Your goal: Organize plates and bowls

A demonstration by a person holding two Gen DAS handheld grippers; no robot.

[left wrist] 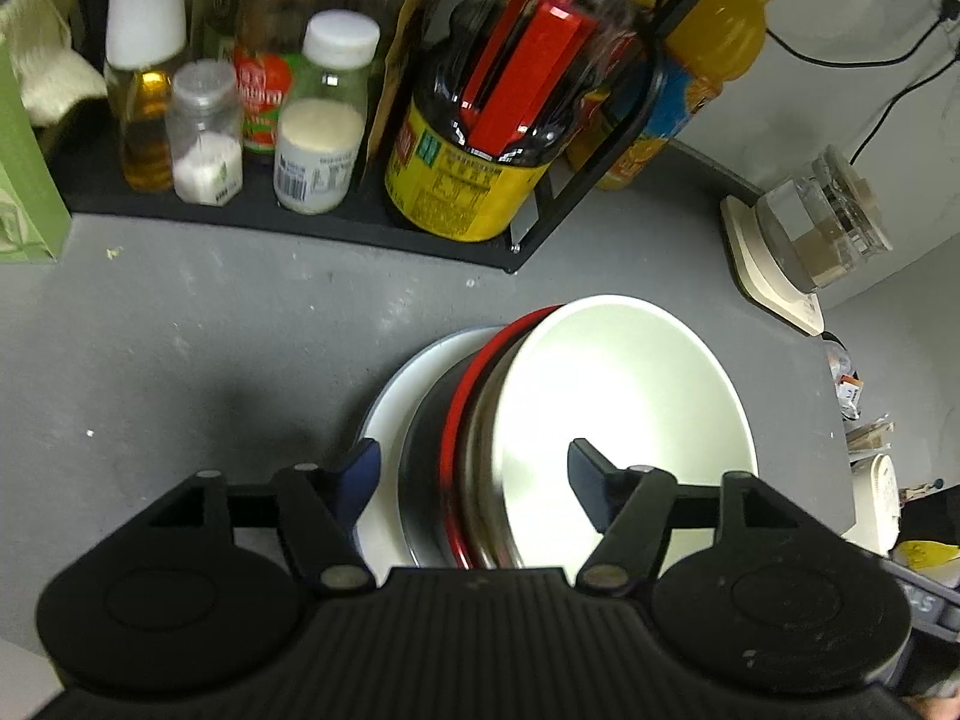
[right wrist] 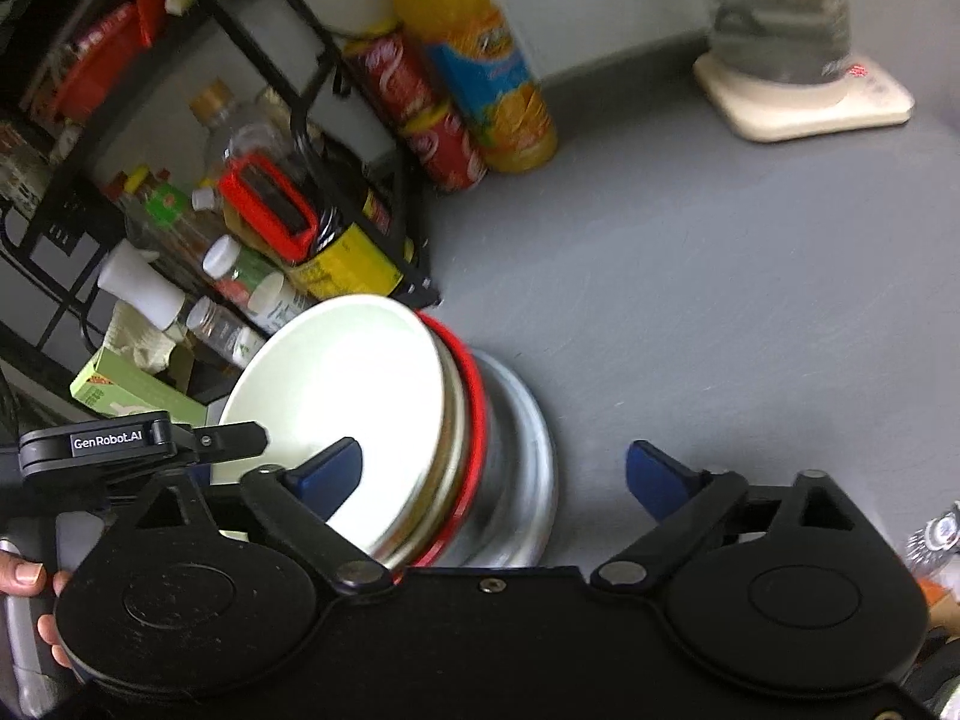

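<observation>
A stack of dishes sits on the grey counter: a white bowl (left wrist: 624, 414) on top, a steel bowl (left wrist: 483, 462) under it, then a red-rimmed black bowl (left wrist: 447, 438), all on a white plate (left wrist: 387, 420). My left gripper (left wrist: 474, 474) is open, its fingers straddling the stack's left side. In the right wrist view the white bowl (right wrist: 342, 396), red rim (right wrist: 477, 420) and a steel plate (right wrist: 528, 462) show. My right gripper (right wrist: 492, 474) is open, its left finger over the white bowl and its right finger over bare counter. The left gripper's body (right wrist: 120, 444) shows at the left.
A black rack (left wrist: 360, 228) behind the stack holds a soy sauce bottle (left wrist: 480, 168), spice jars (left wrist: 204, 132) and oil. An orange drink bottle (right wrist: 480, 60) and cola cans (right wrist: 420, 108) stand beside it. A glass jar on a cream base (left wrist: 804, 240) is at the right.
</observation>
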